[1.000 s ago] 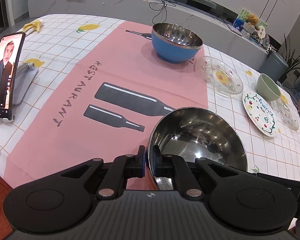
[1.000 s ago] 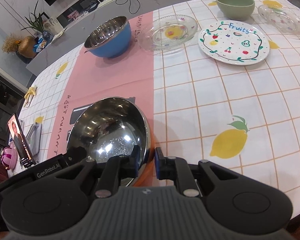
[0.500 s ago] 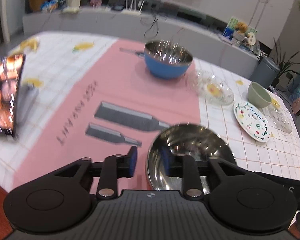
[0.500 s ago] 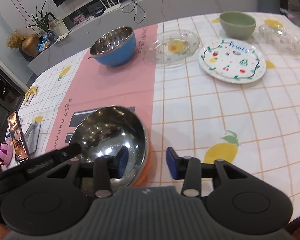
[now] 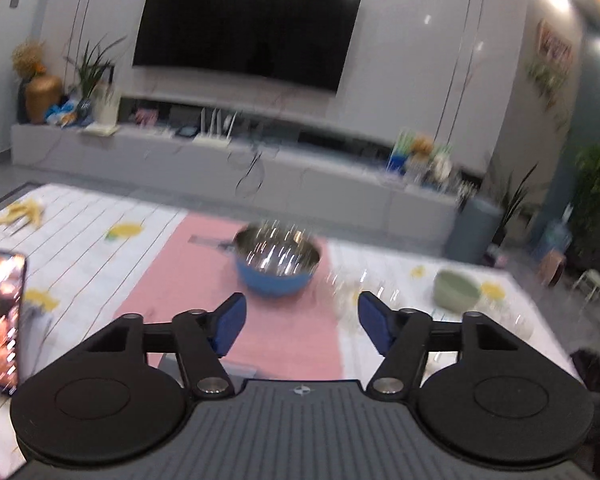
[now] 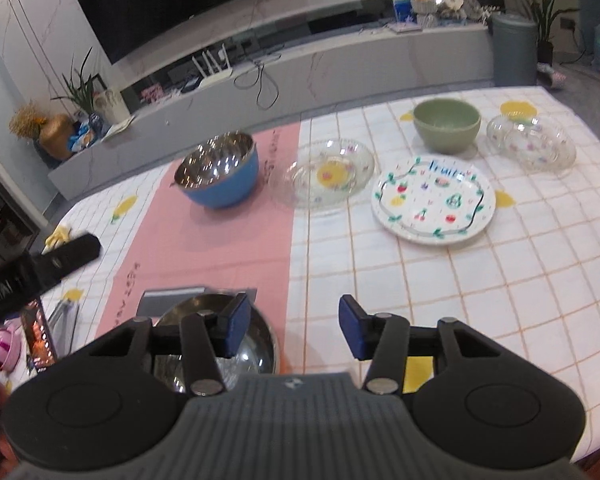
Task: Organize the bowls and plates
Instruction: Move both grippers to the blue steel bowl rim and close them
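My left gripper (image 5: 300, 326) is open and empty, raised above the table, pointing at the blue steel bowl (image 5: 277, 260). My right gripper (image 6: 291, 330) is open and empty, above the table's near edge. The large steel bowl (image 6: 236, 344) sits on the pink mat just below and left of the right gripper, partly hidden by its left finger. Farther off stand the blue bowl (image 6: 219, 174), a clear glass plate (image 6: 329, 176), a white fruit plate (image 6: 433, 200), a green bowl (image 6: 446, 123) and clear glass dishes (image 6: 534, 143).
A phone (image 5: 0, 320) on a stand is at the table's left edge. The left gripper's body (image 6: 40, 268) reaches in at the left of the right wrist view. A yellow cloth (image 5: 22, 212) lies at the far left. A TV wall and low bench stand behind the table.
Both grippers opened and let go of the large steel bowl's rim, leaving it on the mat. Both lifted and tilted up; the left view now faces the room.
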Demonstrator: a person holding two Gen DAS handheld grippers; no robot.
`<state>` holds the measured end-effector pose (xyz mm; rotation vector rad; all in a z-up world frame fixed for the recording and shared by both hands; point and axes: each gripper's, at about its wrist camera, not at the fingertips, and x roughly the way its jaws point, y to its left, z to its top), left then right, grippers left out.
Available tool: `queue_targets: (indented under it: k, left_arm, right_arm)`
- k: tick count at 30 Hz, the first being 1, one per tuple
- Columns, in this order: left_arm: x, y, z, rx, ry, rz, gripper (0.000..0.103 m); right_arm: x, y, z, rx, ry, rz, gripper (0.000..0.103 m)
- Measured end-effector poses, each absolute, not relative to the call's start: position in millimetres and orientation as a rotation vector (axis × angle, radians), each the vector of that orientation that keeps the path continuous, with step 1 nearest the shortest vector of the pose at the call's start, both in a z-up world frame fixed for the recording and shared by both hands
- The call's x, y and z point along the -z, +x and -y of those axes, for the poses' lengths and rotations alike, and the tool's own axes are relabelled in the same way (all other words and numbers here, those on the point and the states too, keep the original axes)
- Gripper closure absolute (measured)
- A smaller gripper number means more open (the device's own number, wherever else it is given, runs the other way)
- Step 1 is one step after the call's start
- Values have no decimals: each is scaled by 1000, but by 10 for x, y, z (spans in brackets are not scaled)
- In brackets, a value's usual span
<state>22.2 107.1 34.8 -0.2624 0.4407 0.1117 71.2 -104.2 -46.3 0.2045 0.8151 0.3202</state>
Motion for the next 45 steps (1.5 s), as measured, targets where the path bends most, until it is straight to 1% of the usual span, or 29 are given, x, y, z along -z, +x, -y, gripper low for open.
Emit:
queue_targets:
  k: [4,12,16,21,24,32,40,45]
  left_arm:
    - [-423,342,-1092,-166,-227,-332,28]
    - [-589,751,-1257,-153,-162,-351,28]
    - [-608,965,-1431,-141,-217,-408,29]
    - [-505,1201,-1678,-124,-259,-467,29]
    - [-399,1345,-1821,-122,-295,-502,34]
    - [-59,1690,-2087,-95,-361,-628,35]
    - [207,2040,-2129,-66,-418,-752,35]
    - [307,2153,-2229,-70,-476,-771,34]
  right_arm:
    - [391,801,972,-330,186,-788,54]
    - [180,1169,733,-338,148,-737,54]
    - [116,1440,585,-353,145,-741,54]
    - [145,1812,348,-362,116,-792,53]
    - [234,2048,206,-360,85,-826,51]
    - [466,2575,-95,-369,72,-916,50]
    - [686,2965,-311,-338,61,-969,50]
    - [835,3176,-358,-319,84,-1019,50]
